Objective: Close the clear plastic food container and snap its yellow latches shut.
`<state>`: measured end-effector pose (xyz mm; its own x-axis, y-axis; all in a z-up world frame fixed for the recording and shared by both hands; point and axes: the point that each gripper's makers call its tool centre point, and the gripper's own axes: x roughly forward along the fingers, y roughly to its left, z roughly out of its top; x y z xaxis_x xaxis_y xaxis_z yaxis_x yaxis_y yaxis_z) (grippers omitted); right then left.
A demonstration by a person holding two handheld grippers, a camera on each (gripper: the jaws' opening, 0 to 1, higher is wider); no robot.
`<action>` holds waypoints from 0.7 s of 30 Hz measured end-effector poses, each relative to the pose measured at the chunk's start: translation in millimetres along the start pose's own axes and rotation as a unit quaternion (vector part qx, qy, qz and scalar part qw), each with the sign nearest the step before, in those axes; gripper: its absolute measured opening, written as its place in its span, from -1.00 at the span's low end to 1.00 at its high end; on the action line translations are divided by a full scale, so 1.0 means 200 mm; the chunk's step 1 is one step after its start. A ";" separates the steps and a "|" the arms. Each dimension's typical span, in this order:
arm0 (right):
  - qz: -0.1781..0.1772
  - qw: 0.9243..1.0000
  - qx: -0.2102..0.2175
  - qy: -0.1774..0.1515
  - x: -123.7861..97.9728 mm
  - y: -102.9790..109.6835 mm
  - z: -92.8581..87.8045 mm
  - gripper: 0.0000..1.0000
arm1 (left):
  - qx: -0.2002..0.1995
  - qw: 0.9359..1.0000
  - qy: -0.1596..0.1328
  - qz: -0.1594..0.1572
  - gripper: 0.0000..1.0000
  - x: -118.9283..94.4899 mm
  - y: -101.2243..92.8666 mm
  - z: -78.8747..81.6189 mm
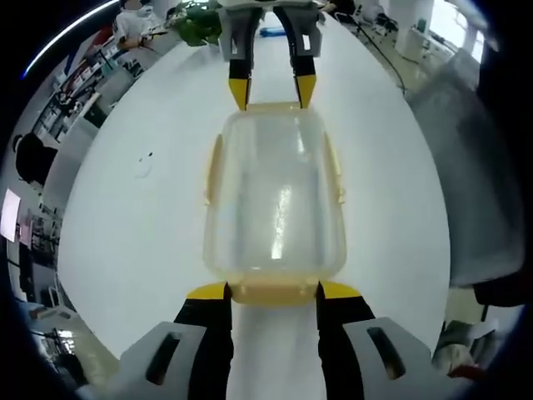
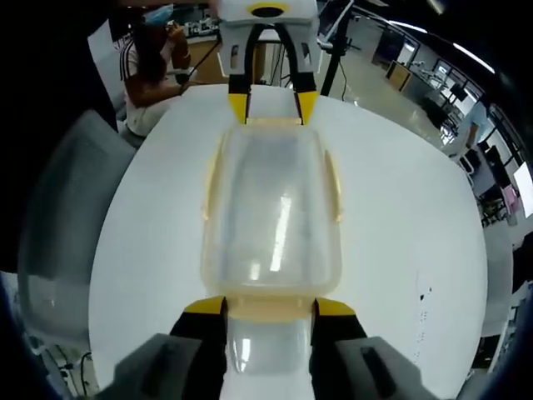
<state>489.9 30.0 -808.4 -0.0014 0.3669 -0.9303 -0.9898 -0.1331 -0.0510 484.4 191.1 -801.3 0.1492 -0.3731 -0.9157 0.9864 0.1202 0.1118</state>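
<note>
- White tabletop (image 1: 150,125) carries the whole scene, a wide round-edged surface in an open workroom with desks and people sitting far off at its edges.
- Grey chair backs stand just beside the table: one (image 1: 470,167) in the left gripper view, one (image 2: 62,242) in the right gripper view. Neither is in the way.
- Clear plastic food container (image 1: 275,196) lies flat in the middle of the table, lengthwise between the two grippers. Its lid (image 2: 273,200) sits on the body, so the closing part looks done.
- Left gripper (image 1: 273,292) stands at one short end, jaws spread, a yellow tip either side of the end latch (image 1: 273,292); I cannot tell whether it presses.
- Right gripper (image 2: 271,308) stands at the opposite short end in the same way, jaws apart and bracketing its end latch (image 2: 271,308), holding nothing.
- Side latches (image 1: 213,171) run along the long edges and seem to flare outward slightly, so I judge them not yet snapped. The end latches also look unsnapped.
- Snapping is what remains, as far as I can judge: four latches, ends first.
- Small dark specks (image 1: 148,156) mark the table well apart from the container; nothing blocks the work.
</note>
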 end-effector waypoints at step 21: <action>0.002 0.999 -0.016 0.033 -0.03 -0.03 -0.18 -0.28 | -0.029 0.999 -0.014 0.005 -0.28 0.09 -0.03 0.15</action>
<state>499.9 -4.0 -814.9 0.0041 0.3053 -0.9522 -0.9847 -0.1649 -0.0571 483.8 156.3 -806.2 0.1618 -0.3976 -0.9032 0.9794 0.1768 0.0977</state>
